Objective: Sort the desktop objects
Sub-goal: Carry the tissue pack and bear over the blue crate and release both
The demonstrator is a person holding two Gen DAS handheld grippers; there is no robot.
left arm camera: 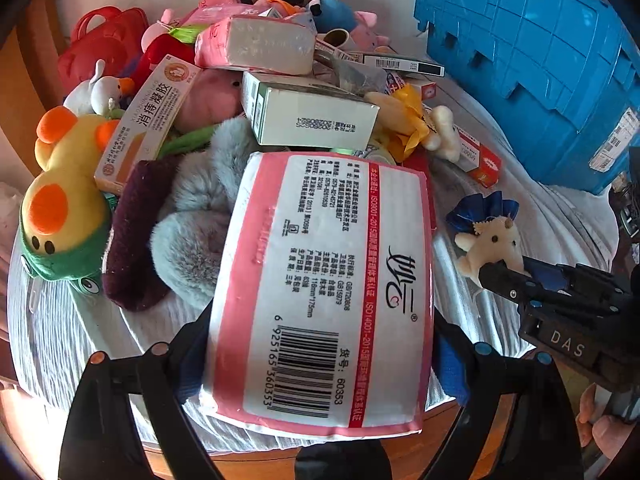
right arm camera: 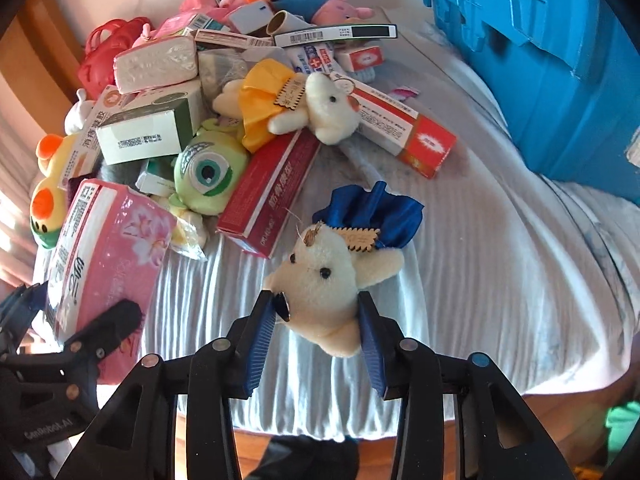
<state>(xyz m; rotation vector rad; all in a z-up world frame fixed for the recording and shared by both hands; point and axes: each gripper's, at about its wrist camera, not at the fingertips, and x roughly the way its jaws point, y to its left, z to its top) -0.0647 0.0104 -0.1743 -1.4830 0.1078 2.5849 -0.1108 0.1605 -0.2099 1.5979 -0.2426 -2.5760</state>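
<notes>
Between the fingers of the left hand-held gripper (left arm camera: 320, 364) sits a pink-and-white tissue pack (left arm camera: 324, 288), clamped across its width near the barcode end, its far end reaching out over the heap ahead. Off to that gripper's right, the right hand-held gripper (right arm camera: 320, 322) is closed on the head of a small cream plush bear (right arm camera: 330, 280) with a blue satin ruffle and a little wooden tag; the blue ribbed pads press into its cheeks. Whether the bear is lifted clear of the pale ribbed cloth (right arm camera: 480, 260) on the bench or just resting on it is hard to tell from these fisheye views.

Both things should handle lightly. The tissue pack is soft and squashy under a slick plastic wrap, so it will likely dent and could slide if pinched near a corner; a hold across the middle of its short sides looks safest. The bear is soft and compressible too, with nothing fragile but the tag; its stuffed head gives the firmest purchase, since the ruffle would only slip through.

Ahead of both grippers lies the unsorted pile: a yellow duck plush (left arm camera: 64, 200), a green one-eyed plush (right arm camera: 208, 170), a second bear in a yellow ruffle (right arm camera: 304, 108) and a red-ended carton (right arm camera: 404, 128). Ahead and to the right of the right gripper stands a blue plastic crate (right arm camera: 540, 40), a plausible bin for sorting.
</notes>
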